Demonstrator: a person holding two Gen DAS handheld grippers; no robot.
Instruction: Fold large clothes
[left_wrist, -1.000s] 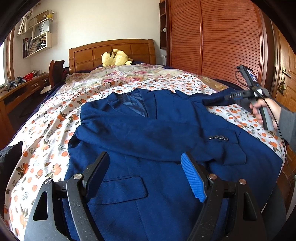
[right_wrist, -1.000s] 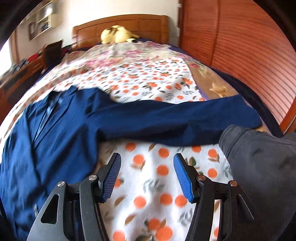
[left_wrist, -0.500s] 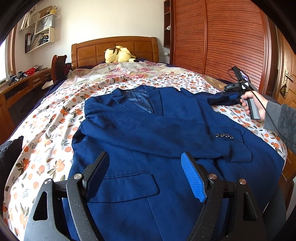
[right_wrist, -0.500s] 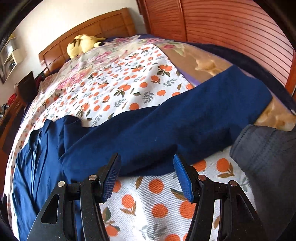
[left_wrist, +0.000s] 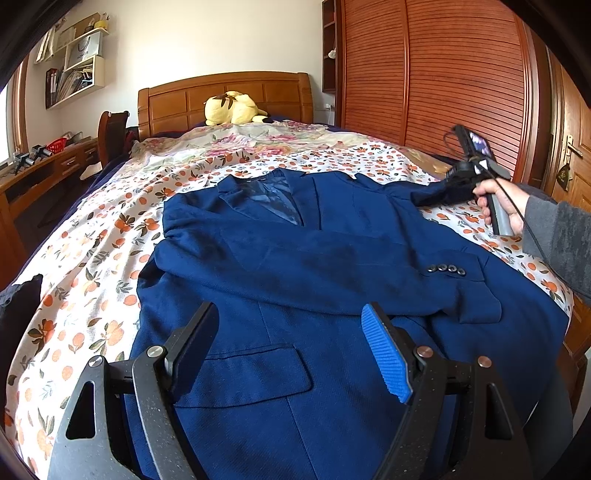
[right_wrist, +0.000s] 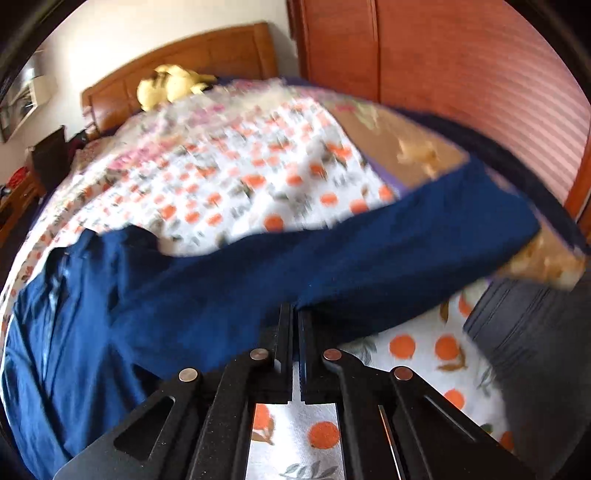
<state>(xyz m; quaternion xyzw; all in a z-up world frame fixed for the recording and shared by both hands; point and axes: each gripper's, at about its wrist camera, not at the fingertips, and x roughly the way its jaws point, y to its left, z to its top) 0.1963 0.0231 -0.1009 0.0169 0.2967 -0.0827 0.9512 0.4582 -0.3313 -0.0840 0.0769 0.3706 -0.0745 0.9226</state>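
Observation:
A navy blue suit jacket (left_wrist: 314, 280) lies face up on the bed, one sleeve folded across its chest with cuff buttons (left_wrist: 445, 269) to the right. My left gripper (left_wrist: 291, 350) is open and empty, hovering over the jacket's lower front near a pocket flap. My right gripper (right_wrist: 294, 314) is shut on the lower edge of the jacket's other sleeve (right_wrist: 351, 266), which stretches out to the right. In the left wrist view the right gripper (left_wrist: 452, 184) pinches that sleeve's end (left_wrist: 428, 195) at the bed's right side.
The bed has an orange-print sheet (left_wrist: 96, 258) and a wooden headboard (left_wrist: 225, 98) with a yellow plush toy (left_wrist: 232, 109). A red-brown slatted wardrobe (left_wrist: 443, 81) stands close on the right. A desk (left_wrist: 33, 173) and chair (left_wrist: 112, 133) are on the left.
My right gripper moved forward to the outstretched sleeve and closed on its edge. The left gripper stayed open over the jacket's lower front.

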